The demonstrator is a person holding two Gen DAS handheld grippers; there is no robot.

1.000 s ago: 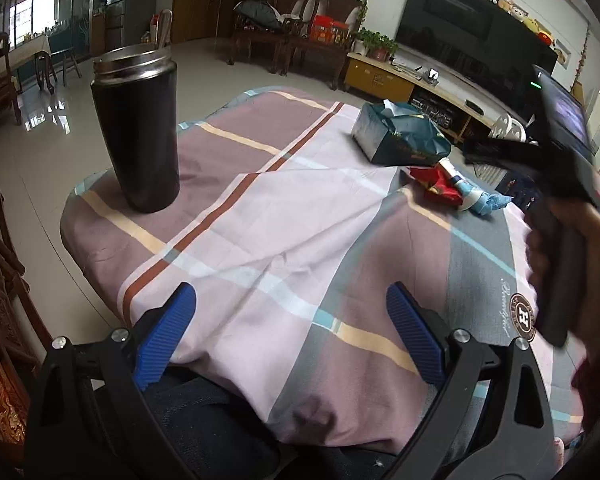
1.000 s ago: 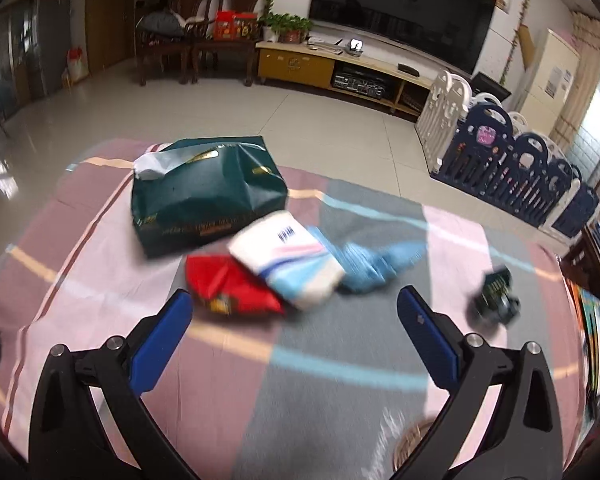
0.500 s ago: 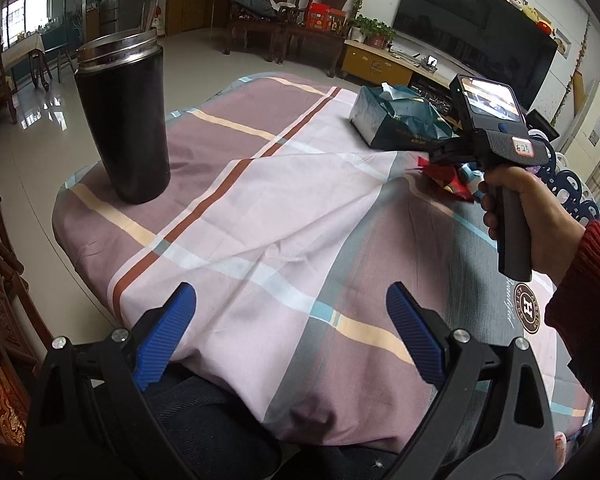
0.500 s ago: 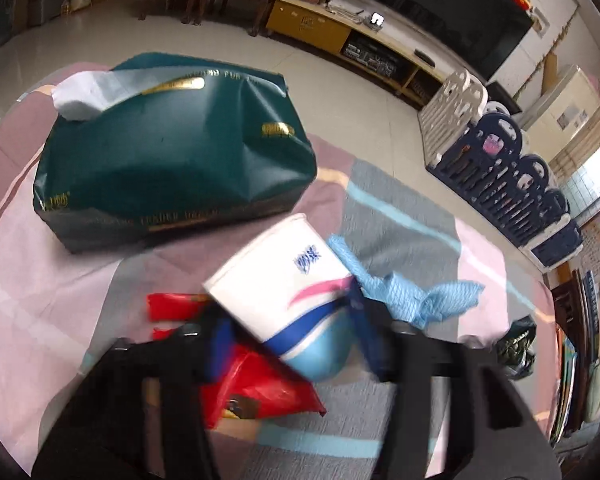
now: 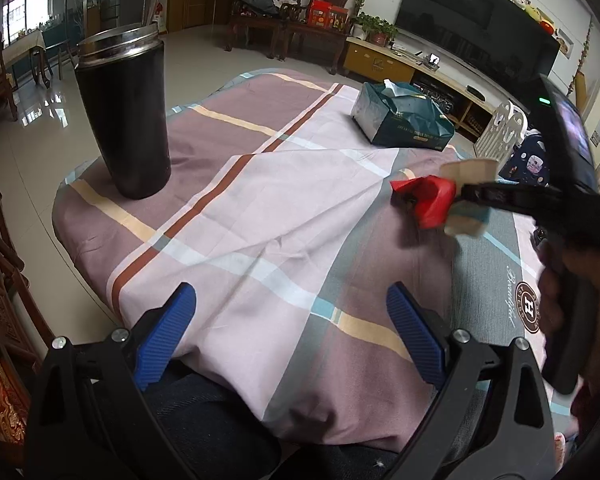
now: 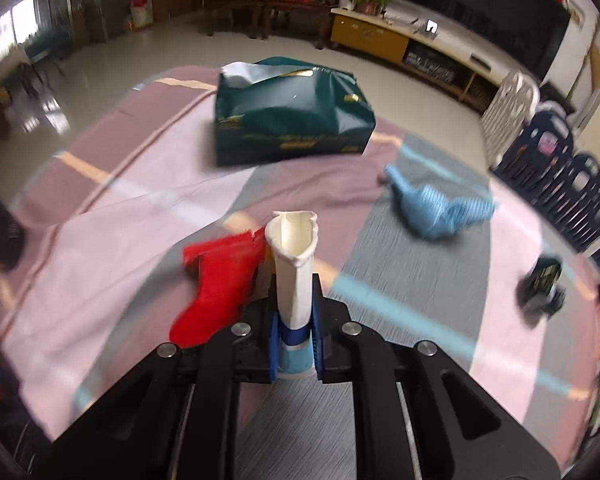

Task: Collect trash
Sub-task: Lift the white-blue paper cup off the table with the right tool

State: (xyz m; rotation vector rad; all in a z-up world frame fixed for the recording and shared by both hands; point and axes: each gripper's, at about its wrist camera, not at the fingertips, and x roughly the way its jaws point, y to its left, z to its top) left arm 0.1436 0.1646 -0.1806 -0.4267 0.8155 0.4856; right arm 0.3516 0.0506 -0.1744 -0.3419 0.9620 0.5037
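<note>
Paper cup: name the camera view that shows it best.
The right wrist view: the paper cup stands centred and crushed flat between the closing right gripper. The left wrist view shows only blurred bits of it at the far right, behind the red wrapper.

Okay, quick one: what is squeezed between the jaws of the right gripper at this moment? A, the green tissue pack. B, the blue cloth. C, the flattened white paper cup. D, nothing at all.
C: in the right wrist view the right gripper has its closing jaws pressed on the flattened white paper cup, while the blue cloth and green tissue pack lie apart on the tablecloth.
</note>
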